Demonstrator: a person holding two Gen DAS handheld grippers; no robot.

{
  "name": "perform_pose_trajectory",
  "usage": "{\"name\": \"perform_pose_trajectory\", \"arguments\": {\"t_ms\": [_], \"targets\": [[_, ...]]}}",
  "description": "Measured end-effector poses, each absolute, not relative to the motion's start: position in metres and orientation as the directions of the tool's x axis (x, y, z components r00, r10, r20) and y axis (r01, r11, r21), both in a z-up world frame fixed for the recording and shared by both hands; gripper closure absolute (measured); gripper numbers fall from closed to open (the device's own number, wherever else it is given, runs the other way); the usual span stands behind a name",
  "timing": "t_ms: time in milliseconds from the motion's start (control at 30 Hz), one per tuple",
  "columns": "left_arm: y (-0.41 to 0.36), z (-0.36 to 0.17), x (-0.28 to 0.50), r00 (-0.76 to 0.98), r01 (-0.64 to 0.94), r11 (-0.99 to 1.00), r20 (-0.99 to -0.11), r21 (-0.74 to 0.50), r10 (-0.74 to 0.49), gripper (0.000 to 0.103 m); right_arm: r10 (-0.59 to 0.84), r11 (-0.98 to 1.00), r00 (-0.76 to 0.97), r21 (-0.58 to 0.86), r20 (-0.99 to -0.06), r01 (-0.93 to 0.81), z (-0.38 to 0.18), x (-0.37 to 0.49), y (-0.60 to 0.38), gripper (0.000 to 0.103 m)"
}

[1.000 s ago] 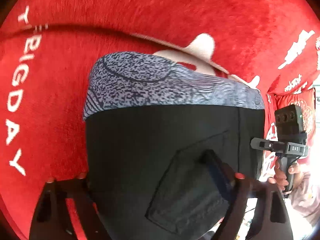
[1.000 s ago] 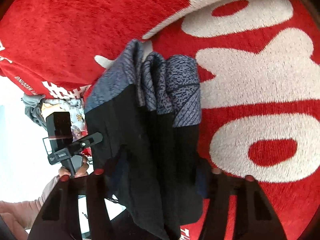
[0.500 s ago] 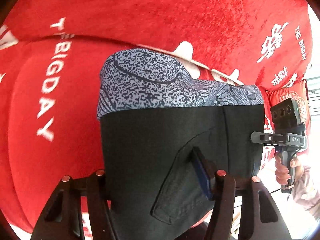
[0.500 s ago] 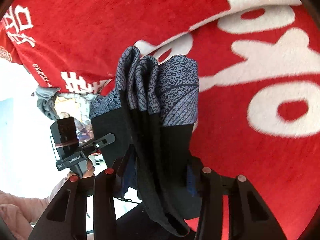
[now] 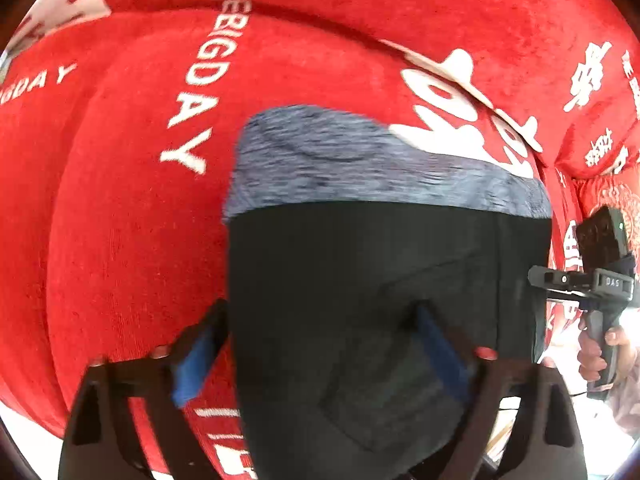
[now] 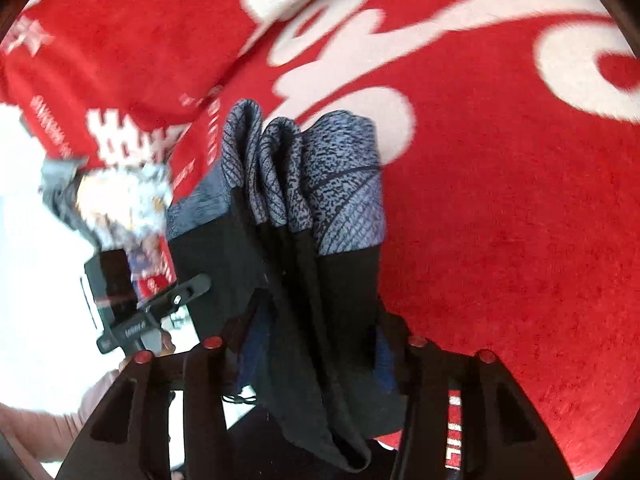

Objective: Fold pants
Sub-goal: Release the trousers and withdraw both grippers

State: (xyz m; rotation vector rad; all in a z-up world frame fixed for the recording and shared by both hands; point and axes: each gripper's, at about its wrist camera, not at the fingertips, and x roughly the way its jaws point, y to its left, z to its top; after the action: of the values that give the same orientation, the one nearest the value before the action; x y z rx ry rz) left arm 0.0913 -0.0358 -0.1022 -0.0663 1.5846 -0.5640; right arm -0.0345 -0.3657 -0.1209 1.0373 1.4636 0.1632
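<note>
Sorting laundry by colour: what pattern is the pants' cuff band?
Grey-blue with black speckles, on the pants; right wrist view.

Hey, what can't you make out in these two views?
- Left view: pants cover the left gripper, so its grip is unclear; their lower part is cut off.
- Right view: the bunched pants hide the right gripper's pads.
- Right view: pile at left edge is blurred.

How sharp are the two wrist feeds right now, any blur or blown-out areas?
Left wrist view: the pants show a motion-smeared grey band and the red blanket lettering is soft. Right wrist view: blanket print streaked, grey band fairly crisp, left edge overexposed white. Both views bend strongly at the fisheye rim.
</note>
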Motion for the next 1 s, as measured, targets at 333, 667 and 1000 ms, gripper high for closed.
{"name": "perform_pose_trajectory", "arguments": {"t_ms": [333,667,1000], "targets": [[-0.034,-0.068,0.077,-0.050,0.310,0.933,-0.983,-0.183,-0.177,0.005,0.505,0.712,0.100,0.480,-0.857,0.513,-0.086,-0.050,-0.359,0.027],[-0.055,-0.021,0.051,0.004,0.344,0.934,-0.994,-0.101,-0.109,0.002,0.409,0.758,0.076,0.385,-0.909,0.526,-0.040,-0.064,-0.338,0.021],[-0.066,0.007,0.027,-0.008,0.365,0.927,-0.996,-0.087,-0.091,0.001,0.205,0.885,0.102,0.229,-0.973,0.407,0.022,-0.056,-0.298,0.000]]}}
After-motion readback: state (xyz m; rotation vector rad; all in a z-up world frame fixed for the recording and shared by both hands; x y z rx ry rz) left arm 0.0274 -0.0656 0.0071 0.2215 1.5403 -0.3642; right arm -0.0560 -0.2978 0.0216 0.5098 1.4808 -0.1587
